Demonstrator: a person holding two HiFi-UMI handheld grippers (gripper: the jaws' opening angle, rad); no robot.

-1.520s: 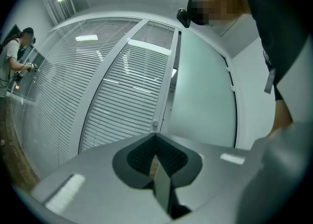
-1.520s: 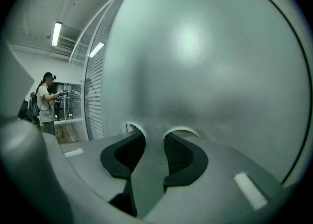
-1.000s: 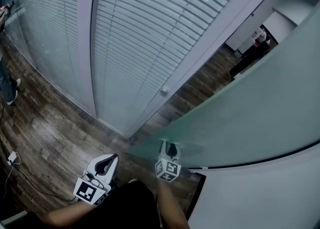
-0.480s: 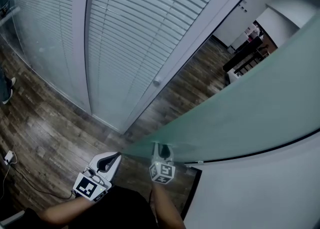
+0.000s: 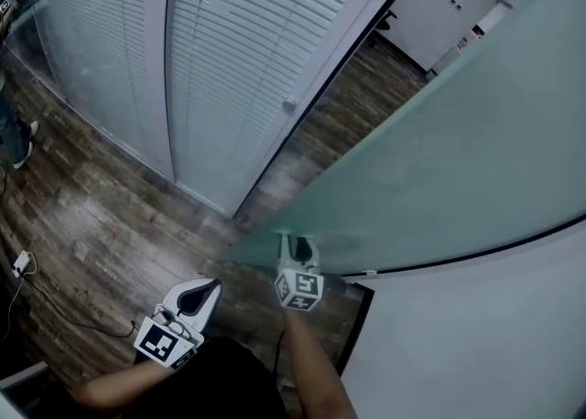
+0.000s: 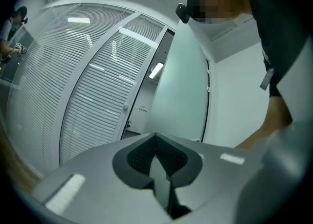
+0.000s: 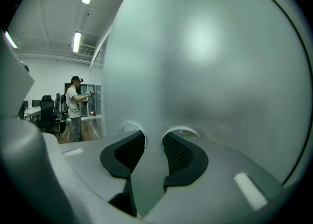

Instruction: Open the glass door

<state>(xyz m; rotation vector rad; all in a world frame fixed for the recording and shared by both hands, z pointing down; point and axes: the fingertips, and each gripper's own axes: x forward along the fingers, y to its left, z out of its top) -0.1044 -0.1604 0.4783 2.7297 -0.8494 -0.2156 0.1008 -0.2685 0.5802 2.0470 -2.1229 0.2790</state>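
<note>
Frosted glass door (image 5: 439,152), pale green, matte and smooth, runs from lower centre to upper right of the head view. Its free edge is at lower centre. The right gripper (image 5: 297,248) sits on that edge. In the right gripper view its dark ribbed fingers (image 7: 178,154) are set fairly wide, one on each face, clamped on the pane. The door fills most of that view and hides what is behind it.

Left gripper (image 5: 212,285) is lower left of centre, clear of the door. Its fingers (image 6: 142,154) are pressed together with nothing between them.

Each gripper carries a marker cube (image 5: 300,287).

Around:
- Dark wood-plank floor (image 5: 101,243), worn grain.
- Glazed partition with horizontal white blinds (image 5: 238,42) across the upper left, split by pale upright frames.
- Small round knob (image 5: 289,106) on the slanted frame.
- Plain white wall (image 5: 476,335) at lower right, with a thin dark curved line where it meets the door.
- White plug (image 5: 22,263) with a thin cable (image 5: 55,315) on the floor at lower left.
- Open doorway at upper centre, white surface beyond, detail too small to make out.

A bystander's leg (image 5: 11,138) is cut off at the left edge. In the right gripper view a second person (image 7: 74,105) stands at far left near office chairs (image 7: 46,108), holding something small and unclear. The operator's own arms are cropped at the bottom of the head view.
</note>
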